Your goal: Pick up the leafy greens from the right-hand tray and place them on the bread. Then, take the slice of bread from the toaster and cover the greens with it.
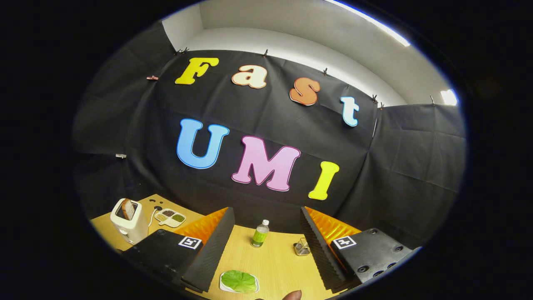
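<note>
Hovering with fingers spread wide and empty, the gripper (266,250) is facing a thin, limp green lettuce leaf (239,281) on its small white tray (222,286) near the wooden table's (279,258) front edge; it probably needs a gentle edge pinch.

The gripper (266,250) is held level above the bench (275,262), its two fingers (212,250) spread wide apart, gripping nothing.

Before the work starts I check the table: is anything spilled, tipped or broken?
Nothing stands out. The toaster and bottle stand upright, the leafy greens lie on their tray, and the gripper hangs open above the table.
</note>
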Demonstrator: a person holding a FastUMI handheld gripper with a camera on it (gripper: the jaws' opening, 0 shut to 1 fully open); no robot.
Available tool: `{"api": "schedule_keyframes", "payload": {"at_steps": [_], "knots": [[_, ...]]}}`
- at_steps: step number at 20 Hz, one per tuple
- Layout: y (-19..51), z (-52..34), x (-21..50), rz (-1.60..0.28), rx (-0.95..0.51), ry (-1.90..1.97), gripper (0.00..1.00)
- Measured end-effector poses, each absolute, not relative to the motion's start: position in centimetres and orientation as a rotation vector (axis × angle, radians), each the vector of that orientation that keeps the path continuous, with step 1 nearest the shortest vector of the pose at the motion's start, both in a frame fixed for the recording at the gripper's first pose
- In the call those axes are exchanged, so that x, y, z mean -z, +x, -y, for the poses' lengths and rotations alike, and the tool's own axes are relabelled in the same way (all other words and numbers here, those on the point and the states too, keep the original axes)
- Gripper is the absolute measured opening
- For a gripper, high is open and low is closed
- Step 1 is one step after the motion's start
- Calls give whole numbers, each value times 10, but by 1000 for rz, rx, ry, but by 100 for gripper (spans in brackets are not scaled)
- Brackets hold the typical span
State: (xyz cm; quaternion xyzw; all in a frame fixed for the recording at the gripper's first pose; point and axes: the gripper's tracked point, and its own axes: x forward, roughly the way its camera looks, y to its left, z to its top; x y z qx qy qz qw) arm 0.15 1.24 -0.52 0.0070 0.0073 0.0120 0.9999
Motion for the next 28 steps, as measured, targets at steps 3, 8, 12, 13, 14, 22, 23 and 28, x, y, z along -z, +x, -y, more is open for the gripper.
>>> {"api": "schedule_keyframes", "payload": {"at_steps": [3, 8, 12, 13, 14, 22, 23, 28], "knots": [[1, -12, 5, -16, -26, 13, 98], [3, -12, 8, -24, -30, 13, 98], [5, -14, 12, -35, -49, 16, 98], [6, -16, 15, -39, -58, 18, 98], [6, -18, 17, -42, -71, 21, 98], [15, -41, 80, -162, -202, 28, 98], [16, -45, 95, -196, -226, 28, 97], [17, -67, 171, -345, -349, 28, 97]]}}
